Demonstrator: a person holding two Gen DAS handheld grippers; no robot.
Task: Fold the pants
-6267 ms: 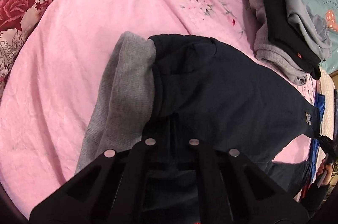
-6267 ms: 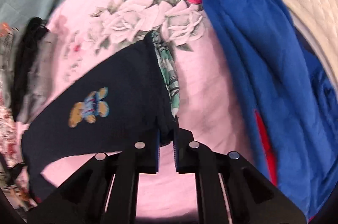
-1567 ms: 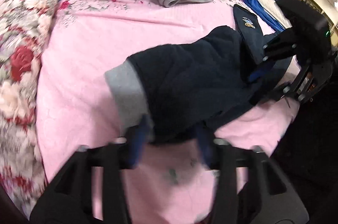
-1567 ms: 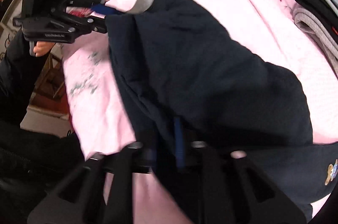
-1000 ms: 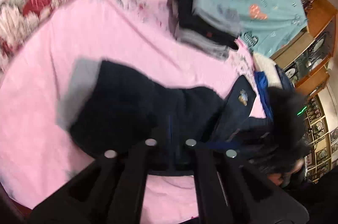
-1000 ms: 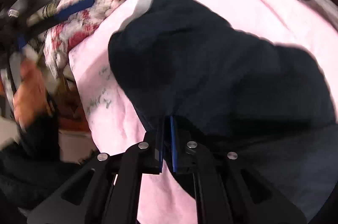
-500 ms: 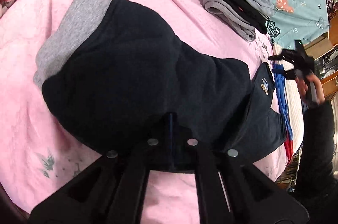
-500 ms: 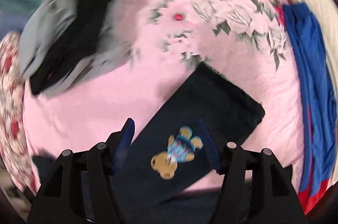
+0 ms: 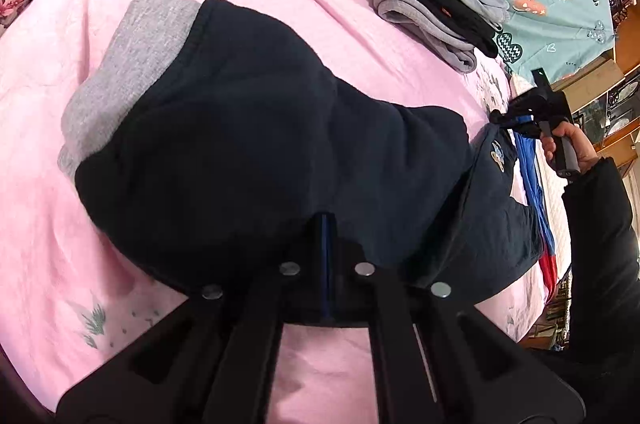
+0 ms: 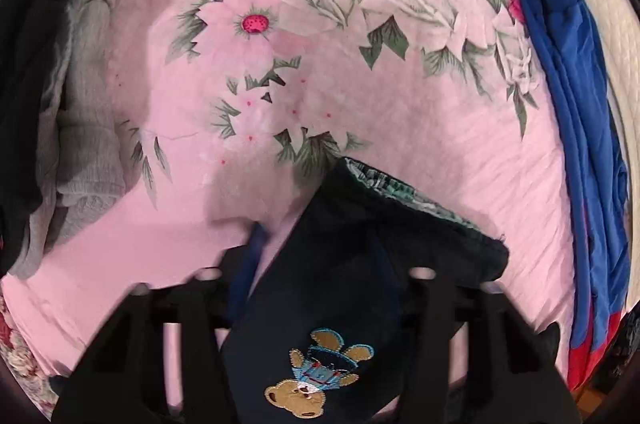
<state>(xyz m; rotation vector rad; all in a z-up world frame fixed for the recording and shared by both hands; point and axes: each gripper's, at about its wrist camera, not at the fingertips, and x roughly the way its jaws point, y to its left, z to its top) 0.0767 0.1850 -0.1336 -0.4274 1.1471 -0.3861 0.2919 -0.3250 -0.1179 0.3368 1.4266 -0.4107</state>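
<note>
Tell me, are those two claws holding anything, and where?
The left gripper pinches the dark pants at the folded near edge. The right gripper has its jaws closing around the waistband end, not yet gripping.

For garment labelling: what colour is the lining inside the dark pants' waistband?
Green-and-white plaid lining inside the navy pants, clearest in the right wrist view.

The pants [image 9: 248, 128] are dark, matt, fleecy cloth with a grey ribbed cuff [image 9: 120, 52] and an embroidered bear [image 10: 316, 380]. The pink bedspread [image 10: 224, 184] looks soft and quilted. The gripper fingers [image 9: 256, 336] are matt black plastic.
</note>
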